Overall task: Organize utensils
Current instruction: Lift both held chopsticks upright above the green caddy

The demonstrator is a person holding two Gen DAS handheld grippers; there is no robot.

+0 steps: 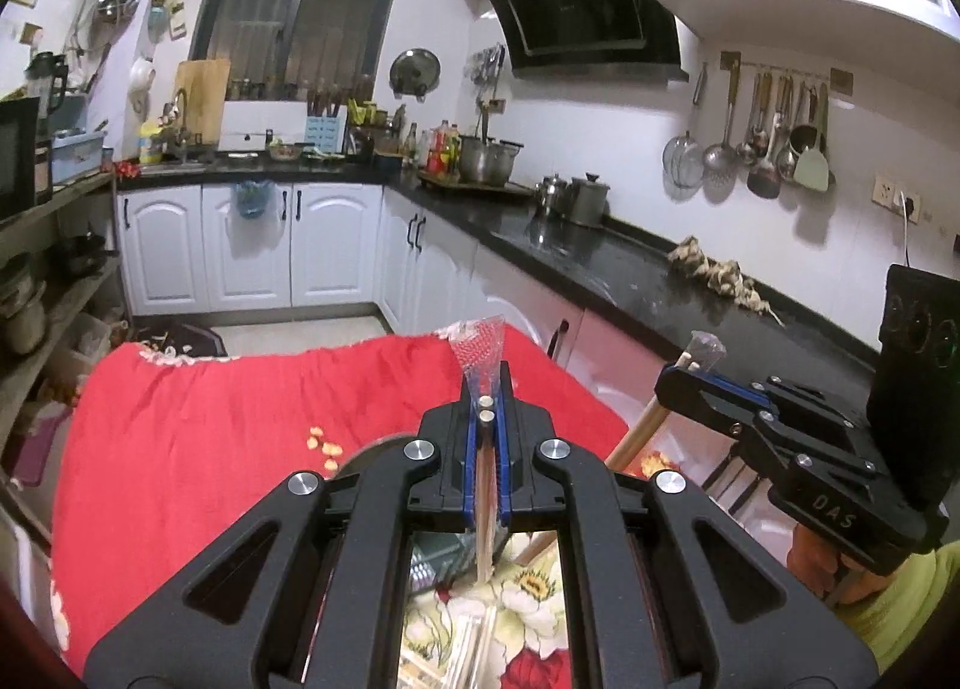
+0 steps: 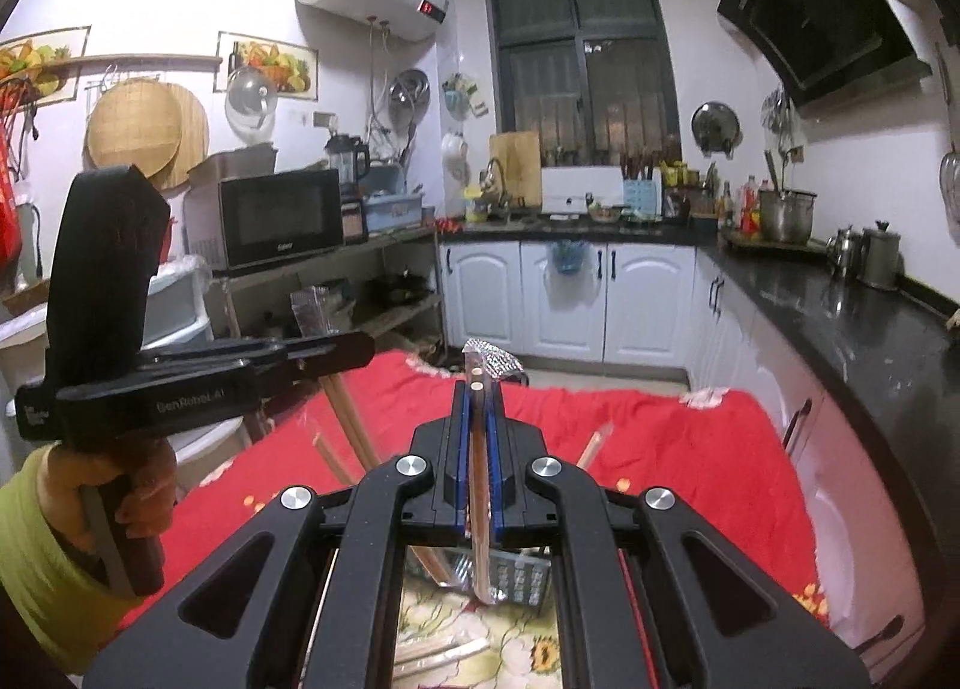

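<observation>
Red floral cloth (image 1: pixel 210 437) over table, wrapped chopsticks (image 2: pixel 438 656)

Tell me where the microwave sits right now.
In the right wrist view, the microwave sits on the shelf at the left, beside the blender, behind the left gripper.

Above the red tablecloth (image 1: pixel 210 419): 2 grippers, each clamping 1 wrapped chopstick pair (image 1: pixel 485 413) (image 2: pixel 478 383); 2 loose pairs below

Pretty bright indoor light from overhead, dark window (image 2: pixel 585 53), glare on the black countertop (image 1: pixel 576 254), heavy fisheye bending and vignetted corners, slightly soft overall.
</observation>
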